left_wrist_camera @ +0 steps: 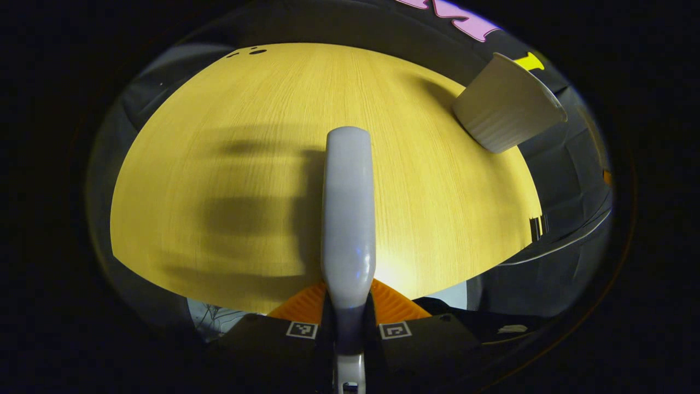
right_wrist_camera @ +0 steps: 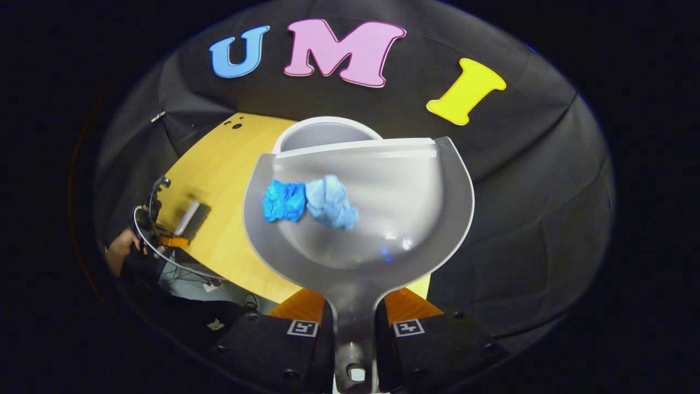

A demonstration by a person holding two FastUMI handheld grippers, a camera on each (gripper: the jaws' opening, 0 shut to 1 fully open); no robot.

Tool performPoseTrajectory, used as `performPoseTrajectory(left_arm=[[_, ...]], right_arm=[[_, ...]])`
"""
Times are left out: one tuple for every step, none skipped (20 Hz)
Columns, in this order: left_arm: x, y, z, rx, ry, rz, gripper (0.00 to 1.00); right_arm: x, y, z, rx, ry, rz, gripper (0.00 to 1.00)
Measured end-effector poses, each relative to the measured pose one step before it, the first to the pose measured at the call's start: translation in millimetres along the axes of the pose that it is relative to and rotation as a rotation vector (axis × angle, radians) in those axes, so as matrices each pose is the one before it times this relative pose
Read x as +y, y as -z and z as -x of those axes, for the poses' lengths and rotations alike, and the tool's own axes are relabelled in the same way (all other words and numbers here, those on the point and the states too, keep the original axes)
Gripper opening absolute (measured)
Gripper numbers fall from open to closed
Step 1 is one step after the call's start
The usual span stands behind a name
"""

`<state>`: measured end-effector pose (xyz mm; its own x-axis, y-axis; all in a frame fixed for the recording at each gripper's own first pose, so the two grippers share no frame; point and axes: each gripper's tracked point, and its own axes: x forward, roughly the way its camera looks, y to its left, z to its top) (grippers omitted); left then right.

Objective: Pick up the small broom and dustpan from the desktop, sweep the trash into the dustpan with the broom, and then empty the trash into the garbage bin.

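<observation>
Grey plastic dustpan (right_wrist_camera: 358,219) is clamped by its handle in the right tool (right_wrist_camera: 355,328), held above the white garbage bin (right_wrist_camera: 322,134). Two crumpled blue scraps (right_wrist_camera: 309,202) lie inside it. The left tool (left_wrist_camera: 348,328) grips the broom (left_wrist_camera: 348,219) over the yellow worktop (left_wrist_camera: 219,164), bin (left_wrist_camera: 506,109) nearby.

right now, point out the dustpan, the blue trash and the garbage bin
dustpan (right_wrist_camera: 404,219): right gripper view, bare inner floor of the pan
blue trash (right_wrist_camera: 309,202): right gripper view, where the two crumpled wads meet
garbage bin (left_wrist_camera: 506,106): left gripper view, ribbed outer wall
</observation>
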<state>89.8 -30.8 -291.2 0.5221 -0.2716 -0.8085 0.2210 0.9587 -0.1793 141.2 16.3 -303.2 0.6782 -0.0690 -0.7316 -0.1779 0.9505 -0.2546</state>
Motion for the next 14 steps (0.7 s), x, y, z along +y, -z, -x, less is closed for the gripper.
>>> performPoseTrajectory(left_arm=[[-0.7, 0.46, 0.09, -0.00436, -0.00017, 0.01507, 0.27], [-0.88, -0.6, 1.64, -0.00716, -0.00277, 0.01625, 0.27], [-0.33, -0.06, 1.76, -0.00807, -0.00433, 0.01851, 0.27], [-1.02, -0.49, 1.71, -0.0081, -0.00024, 0.01876, 0.29], [-0.85, -0.64, 1.46, -0.00683, 0.00203, 0.01791, 0.27], [-0.43, -1.21, 1.81, -0.00656, -0.00144, 0.01494, 0.27], [-1.02, -0.11, 1.02, -0.00469, -0.00631, 0.01291, 0.27], [-0.87, -1.43, 1.65, -0.0049, -0.01167, 0.01144, 0.29], [-1.75, -0.17, 1.16, -0.00584, -0.01234, 0.00869, 0.29], [-0.6, -1.73, 2.22, -0.00697, -0.0141, 0.00727, 0.27], [-1.34, -2.64, 2.0, -0.01086, -0.01516, 0.00978, 0.27], [-1.67, -5.06, 2.61, -0.01483, -0.01294, 0.01778, 0.27], [-5.08, -5.25, 2.09, -0.01549, -0.00712, 0.02448, 0.29], [-6.99, -5.43, 1.65, -0.01376, 0.00286, 0.02457, 0.29]], right_arm=[[-3.09, -4.76, -5.68, -0.00449, 0.00028, 0.00436, 0.34], [-6.08, -5.1, -4.62, -0.00343, 0.01402, 0.0186, 0.34], [-7.63, -4.34, -5.38, -0.00315, 0.01666, 0.02346, 0.34], [-7.84, -5.02, -4.82, -0.00935, 0.01411, 0.02422, 0.34], [-6.11, -4.19, -5.02, -0.00587, 0.01389, 0.02354, 0.34], [-5.56, -5.03, -5.95, -0.0074, 0.01584, 0.02445, 0.35], [-4.02, -5.92, -7.53, -0.02088, 0.00872, 0.01768, 0.34], [-2.3, -4.15, -6.56, -0.01275, 0.00483, 0.02421, 0.35], [-3.59, -0.77, -4.71, -0.00761, 0.01331, 0.03457, 0.34], [-4.28, -2.67, -5.71, -0.00848, 0.00796, 0.04146, 0.35], [-4.33, -3.08, -8.16, -0.01263, 0.00217, 0.04665, 0.35], [-2.1, -5.16, -3.18, -0.01394, 0.00334, 0.04457, 0.35], [-1.76, -1.76, -3.9, -0.01897, 0.00218, 0.04301, 0.34], [-4.07, -1.45, -4.26, -0.02162, 0.00564, 0.04403, 0.34]])
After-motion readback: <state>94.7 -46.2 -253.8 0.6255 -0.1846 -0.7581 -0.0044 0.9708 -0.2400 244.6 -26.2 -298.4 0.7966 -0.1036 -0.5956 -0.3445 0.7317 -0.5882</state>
